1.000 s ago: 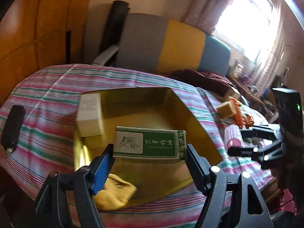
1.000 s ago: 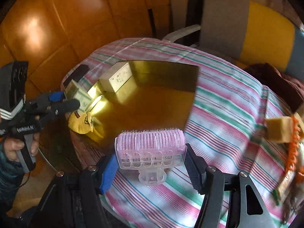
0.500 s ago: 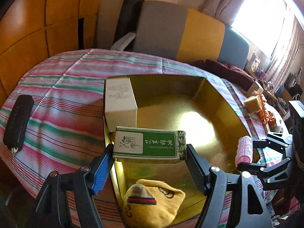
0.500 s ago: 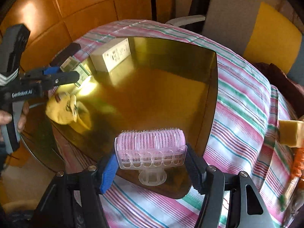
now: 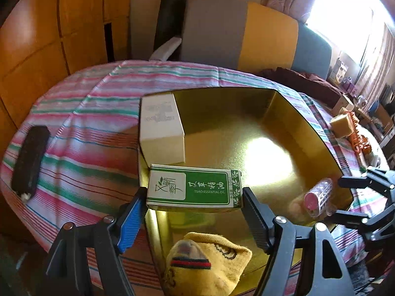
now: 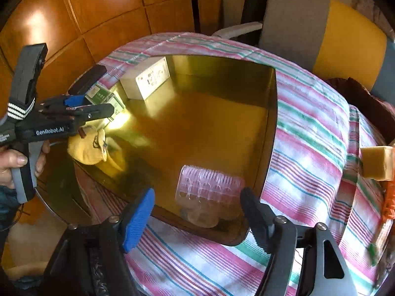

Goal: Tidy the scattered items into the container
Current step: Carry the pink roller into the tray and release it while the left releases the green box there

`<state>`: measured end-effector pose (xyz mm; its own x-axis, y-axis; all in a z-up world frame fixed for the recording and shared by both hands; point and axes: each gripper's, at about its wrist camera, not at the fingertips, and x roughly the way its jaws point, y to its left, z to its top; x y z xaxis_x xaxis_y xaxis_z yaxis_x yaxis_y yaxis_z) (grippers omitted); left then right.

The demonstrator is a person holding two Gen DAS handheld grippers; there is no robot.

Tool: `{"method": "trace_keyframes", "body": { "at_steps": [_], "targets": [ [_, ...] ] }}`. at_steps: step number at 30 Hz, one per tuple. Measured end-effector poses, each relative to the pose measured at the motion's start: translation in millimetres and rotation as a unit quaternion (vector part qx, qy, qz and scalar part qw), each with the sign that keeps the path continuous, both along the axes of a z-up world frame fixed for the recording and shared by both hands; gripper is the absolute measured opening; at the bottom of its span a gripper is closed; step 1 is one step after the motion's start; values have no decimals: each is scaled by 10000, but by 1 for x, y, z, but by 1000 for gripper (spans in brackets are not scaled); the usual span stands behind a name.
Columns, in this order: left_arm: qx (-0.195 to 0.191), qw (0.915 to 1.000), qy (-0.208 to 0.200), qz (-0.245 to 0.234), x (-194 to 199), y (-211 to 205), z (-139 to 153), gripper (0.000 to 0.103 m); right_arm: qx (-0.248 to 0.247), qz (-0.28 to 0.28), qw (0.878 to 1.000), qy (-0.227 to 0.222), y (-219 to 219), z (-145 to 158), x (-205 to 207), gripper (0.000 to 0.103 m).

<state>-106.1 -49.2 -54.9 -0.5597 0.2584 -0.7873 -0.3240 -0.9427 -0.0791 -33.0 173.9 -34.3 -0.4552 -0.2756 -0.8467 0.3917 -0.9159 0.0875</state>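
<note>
Right wrist: pink roller (image 6: 209, 185) blurred, clear of tool (image 6: 197, 212).

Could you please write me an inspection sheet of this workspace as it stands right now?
Surface: striped cloth covers the table.
Job's things: gold tray holds a white box, yellow sock and pink hair roller, which looks blurred.
Clutter: black case, yellow block, orange item on the cloth.
Grippers: left tongs clamp the green box; right tongs are open.
Cables: nothing seen.
Surroundings: wooden panels, cushioned chair, bright window.
</note>
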Motion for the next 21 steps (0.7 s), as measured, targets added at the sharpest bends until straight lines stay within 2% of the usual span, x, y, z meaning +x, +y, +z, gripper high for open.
{"method": "trace_keyframes", "body": {
  "at_steps": [4, 6, 13, 16, 20, 21],
  "targets": [
    [-325, 9995, -3, 15, -5, 7, -2, 79, -125, -57, 9999, 4, 2, 2, 0, 76],
    [-291, 9996, -7, -50, -8, 11, -1, 81, -157, -68, 9999, 15, 3, 3, 2, 76],
    [-377, 9983, 217, 387, -8, 5, 10, 79, -289, -154, 9993, 156, 9, 9, 8, 76],
    [-232, 9984, 115, 504, -3, -1, 10, 74, -375, -228, 9988, 215, 13, 11, 9, 76],
    [274, 9971, -307, 643, 0, -4, 7, 60, -498, -360, 9975, 346, 22, 18, 14, 76],
    [364, 9964, -344, 677, 2, -2, 9, 60, -543, -403, 9970, 384, 26, 20, 16, 76]
  ]
}}
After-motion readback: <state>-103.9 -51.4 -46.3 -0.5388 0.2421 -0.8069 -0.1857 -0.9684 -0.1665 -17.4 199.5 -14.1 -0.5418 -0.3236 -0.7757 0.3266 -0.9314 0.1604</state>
